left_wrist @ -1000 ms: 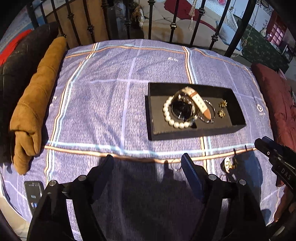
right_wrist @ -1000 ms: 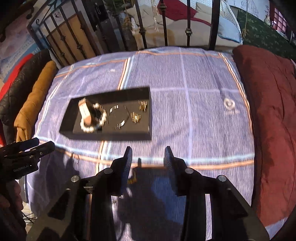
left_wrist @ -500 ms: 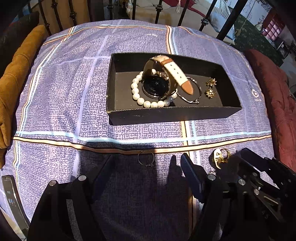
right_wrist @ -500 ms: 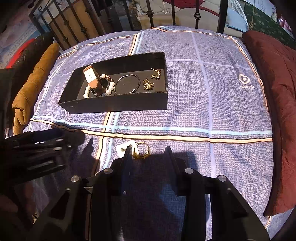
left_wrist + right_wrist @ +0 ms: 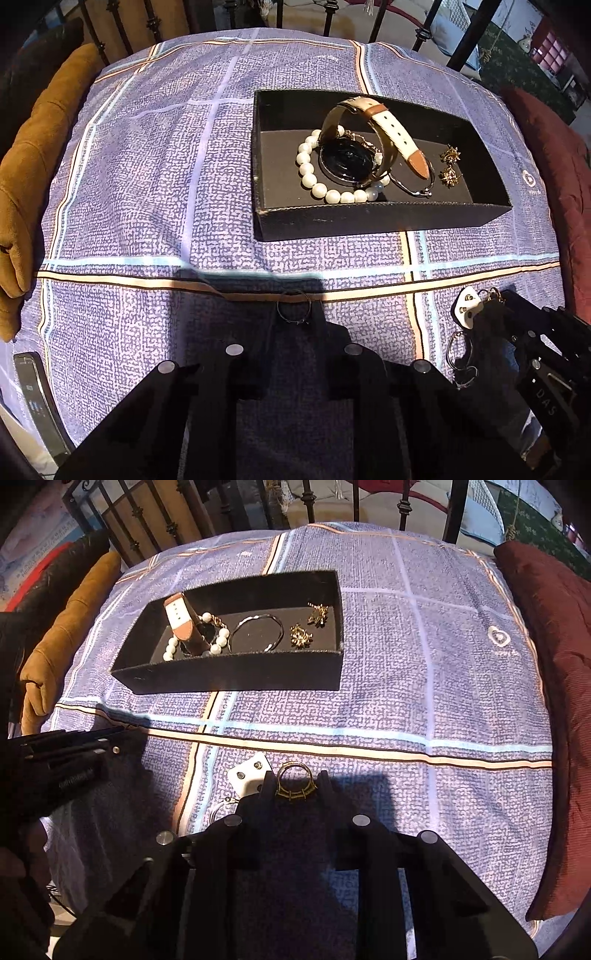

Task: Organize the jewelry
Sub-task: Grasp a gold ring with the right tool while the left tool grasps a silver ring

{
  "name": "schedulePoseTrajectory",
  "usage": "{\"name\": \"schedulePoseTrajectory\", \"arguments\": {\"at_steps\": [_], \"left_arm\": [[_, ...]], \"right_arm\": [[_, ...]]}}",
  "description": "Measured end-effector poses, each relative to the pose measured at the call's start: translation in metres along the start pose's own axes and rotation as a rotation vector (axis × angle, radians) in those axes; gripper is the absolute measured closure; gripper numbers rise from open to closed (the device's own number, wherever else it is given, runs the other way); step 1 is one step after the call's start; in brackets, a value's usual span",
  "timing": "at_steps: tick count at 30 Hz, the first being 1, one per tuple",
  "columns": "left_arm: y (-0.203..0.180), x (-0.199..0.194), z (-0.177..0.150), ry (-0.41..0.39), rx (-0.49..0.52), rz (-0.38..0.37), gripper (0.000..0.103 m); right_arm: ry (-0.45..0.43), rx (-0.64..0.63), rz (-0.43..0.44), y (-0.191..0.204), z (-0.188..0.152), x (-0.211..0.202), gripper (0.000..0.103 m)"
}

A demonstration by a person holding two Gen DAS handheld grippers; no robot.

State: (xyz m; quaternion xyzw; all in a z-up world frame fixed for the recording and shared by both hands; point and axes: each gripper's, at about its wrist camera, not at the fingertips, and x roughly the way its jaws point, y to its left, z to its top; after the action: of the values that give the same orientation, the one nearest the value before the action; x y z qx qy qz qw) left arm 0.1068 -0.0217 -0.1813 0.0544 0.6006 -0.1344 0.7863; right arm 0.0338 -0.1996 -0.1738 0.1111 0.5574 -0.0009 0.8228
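Jewelry is split between a black tray (image 5: 369, 221) on the purple plaid bedspread (image 5: 147, 166) and the cloth nearer the cameras. Inside the tray lie a pearl bracelet (image 5: 310, 181), a watch (image 5: 351, 162) with a cream and tan strap arched over it, a thin silver bangle (image 5: 417, 186) partly hidden under the strap tip, and two gold earrings (image 5: 448, 164) side by side at the right end. From the right wrist view the watch face is mostly hidden behind the strap.

The left gripper (image 5: 295, 314) has its fingers closed in on a thin dark ring (image 5: 293, 308), which sits in shadow at the tips; its setting is hard to make out. The right gripper (image 5: 295, 786) pinches a gold ring (image 5: 295, 784) between its fingertips, the band upright. Just left of it lies a small white card (image 5: 247, 777) with studs, its lower corner covered by the gripper finger, and below that a hoop (image 5: 219, 808) only partly visible.

A tan cushion (image 5: 33, 166) lies along the left edge, a dark red one (image 5: 546, 664) along the right. A phone (image 5: 33, 398) is cut off at the lower left.
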Motion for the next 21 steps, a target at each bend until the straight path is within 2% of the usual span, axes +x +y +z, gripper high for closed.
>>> {"name": "schedulePoseTrajectory", "arguments": {"at_steps": [7,11,16,21], "left_arm": [[0.016,-0.029,-0.006,-0.04,-0.047,-0.067,0.085],[0.017,-0.046,-0.005,-0.057,-0.049,-0.081,0.085],[0.007,-0.059,0.005,-0.092,-0.024,-0.087,0.085],[-0.01,-0.065,0.034,-0.144,0.019,-0.075,0.085]], "right_arm": [[-0.039,0.004,0.019,0.001,0.007,-0.021,0.079],[-0.063,-0.007,0.022,0.003,0.012,-0.032,0.079],[-0.105,-0.012,0.032,0.006,0.025,-0.043,0.079],[-0.17,-0.042,0.026,0.012,0.052,-0.048,0.079]]}}
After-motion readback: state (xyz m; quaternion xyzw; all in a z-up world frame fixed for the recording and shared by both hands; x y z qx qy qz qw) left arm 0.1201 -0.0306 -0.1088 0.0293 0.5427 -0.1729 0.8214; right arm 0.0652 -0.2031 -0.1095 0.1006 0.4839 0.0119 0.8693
